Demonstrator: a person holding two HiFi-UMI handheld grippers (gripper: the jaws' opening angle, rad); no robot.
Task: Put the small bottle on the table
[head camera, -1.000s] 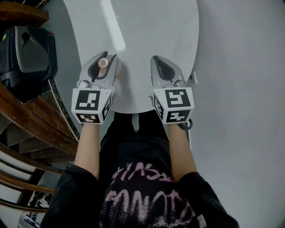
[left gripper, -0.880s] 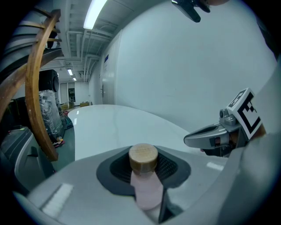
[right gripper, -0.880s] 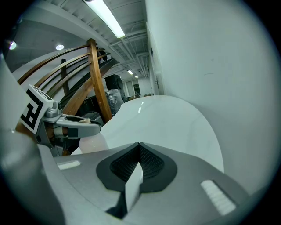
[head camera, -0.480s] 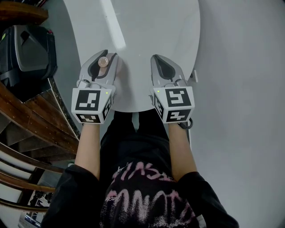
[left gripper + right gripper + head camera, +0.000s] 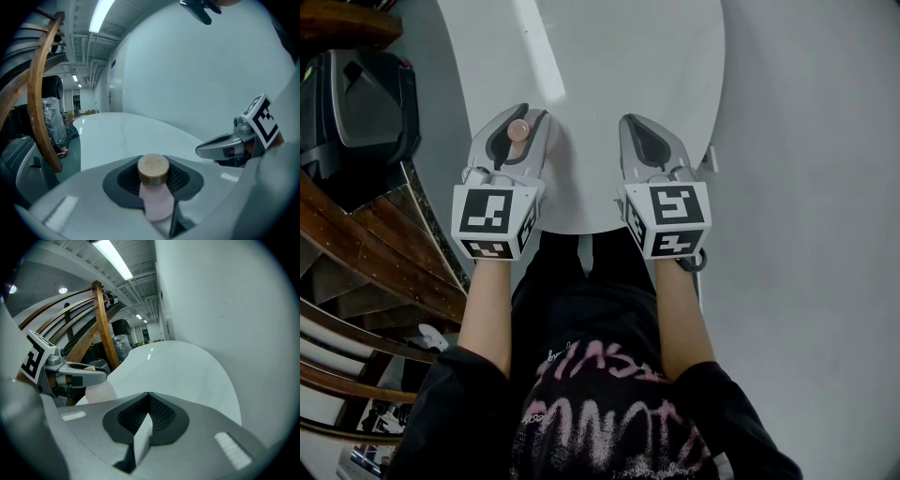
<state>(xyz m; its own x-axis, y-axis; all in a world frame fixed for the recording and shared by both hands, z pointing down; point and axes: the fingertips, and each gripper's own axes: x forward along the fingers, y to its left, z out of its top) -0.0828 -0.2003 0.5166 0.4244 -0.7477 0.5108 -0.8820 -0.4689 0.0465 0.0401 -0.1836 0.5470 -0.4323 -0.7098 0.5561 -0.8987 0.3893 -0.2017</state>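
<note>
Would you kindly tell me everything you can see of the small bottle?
The small bottle has a pale pink, frosted-looking body and a round tan cap like wood or cork. It stands upright, clamped by the left gripper below the cap, over the near edge of the white table; whether its base touches cannot be seen.

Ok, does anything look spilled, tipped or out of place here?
Nothing stands out. The small bottle is capped and upright in the left gripper over the white table; the right gripper is shut and empty.
</note>
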